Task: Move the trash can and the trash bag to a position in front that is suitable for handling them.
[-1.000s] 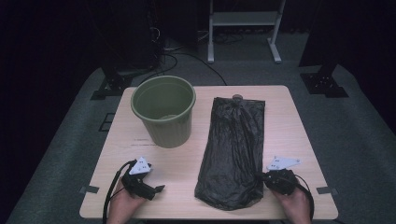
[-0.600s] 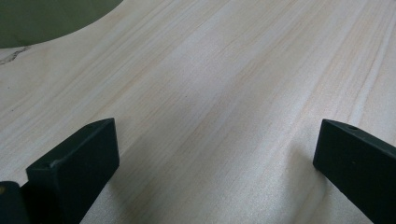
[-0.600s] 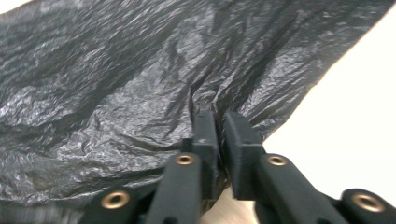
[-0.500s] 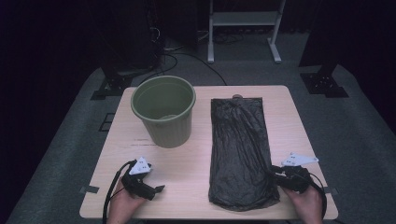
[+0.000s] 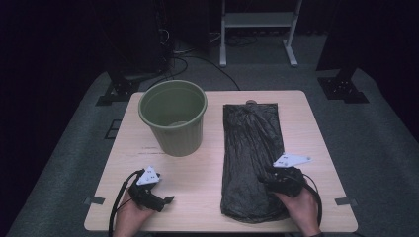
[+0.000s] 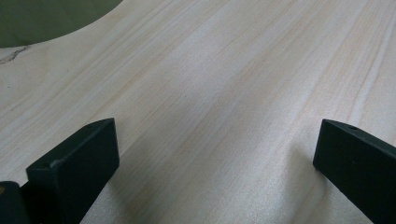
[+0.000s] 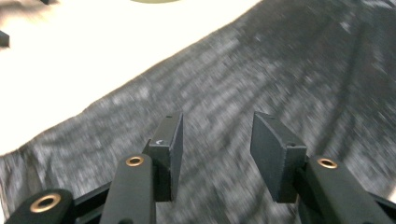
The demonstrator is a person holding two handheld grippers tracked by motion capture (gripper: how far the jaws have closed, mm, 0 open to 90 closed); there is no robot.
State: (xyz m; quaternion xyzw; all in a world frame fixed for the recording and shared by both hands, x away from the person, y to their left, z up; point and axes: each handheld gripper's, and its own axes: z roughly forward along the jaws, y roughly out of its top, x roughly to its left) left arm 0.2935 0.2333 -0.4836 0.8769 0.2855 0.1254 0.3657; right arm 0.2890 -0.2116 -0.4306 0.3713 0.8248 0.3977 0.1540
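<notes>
Bag (image 5: 253, 158) lies flat on the table (image 5: 207, 197), long axis running away from me beside the bin (image 5: 173, 117); my right claw (image 7: 215, 140), jaws just opening and empty, hovers over its near end, while my left claw (image 6: 210, 154) gapes wide.

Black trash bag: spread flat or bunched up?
Spread flat: the black trash bag lies lengthwise on the table beside the green bin.

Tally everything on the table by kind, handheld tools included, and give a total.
Green bin: 1
Black plastic bag, lying flat: 1
Handheld tools: 2, the left tool resting on bare wood, the right tool over the bag, its jaws apart after just opening, gripping nothing
Total: 4, all on the wooden table
</notes>
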